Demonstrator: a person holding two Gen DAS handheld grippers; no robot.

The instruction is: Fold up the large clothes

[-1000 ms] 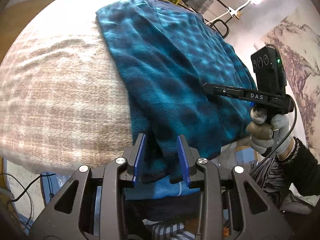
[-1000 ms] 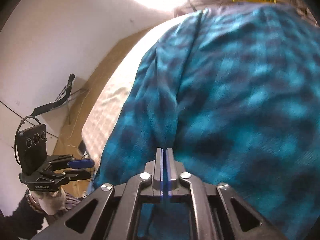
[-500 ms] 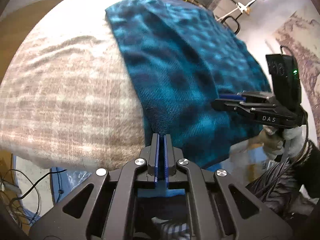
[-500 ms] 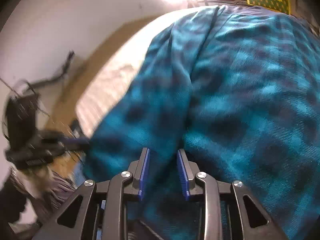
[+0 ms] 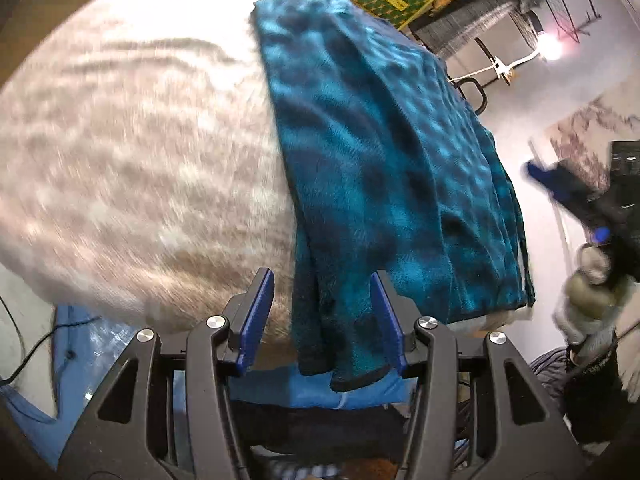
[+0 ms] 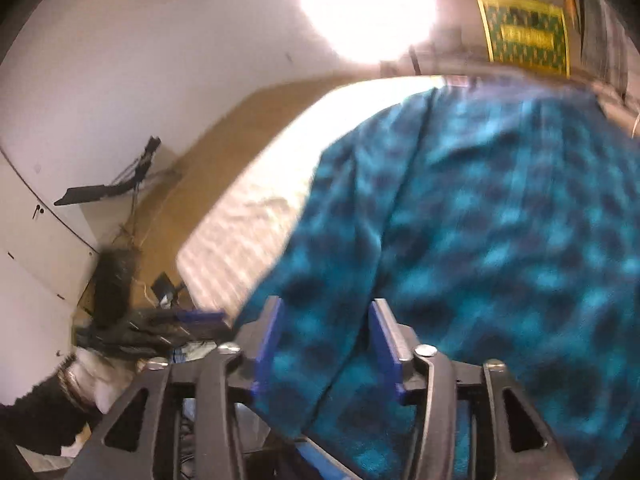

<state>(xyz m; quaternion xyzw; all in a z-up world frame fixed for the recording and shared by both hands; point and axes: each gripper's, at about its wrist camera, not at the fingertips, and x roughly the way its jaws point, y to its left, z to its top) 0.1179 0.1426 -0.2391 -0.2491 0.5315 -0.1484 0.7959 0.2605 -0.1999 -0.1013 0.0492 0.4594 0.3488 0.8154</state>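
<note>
1. Teal plaid garment (image 5: 376,168) lies folded lengthwise on a beige checked blanket (image 5: 132,184), its near end drooping over the edge.
2. Left gripper (image 5: 322,320): jaws opening, the hanging hem between the pads, unpinched.
3. Right gripper (image 6: 326,344): jaws opening, cloth between, not clamped.

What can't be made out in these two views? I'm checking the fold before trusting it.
- Teal garment: its near hem is behind the left gripper in the left wrist view; no collar or sleeves can be told.
- Right wrist view: motion blur smears the garment's weave and folds.
- Right gripper: blurred at the left view's edge, jaws unreadable there.
</note>
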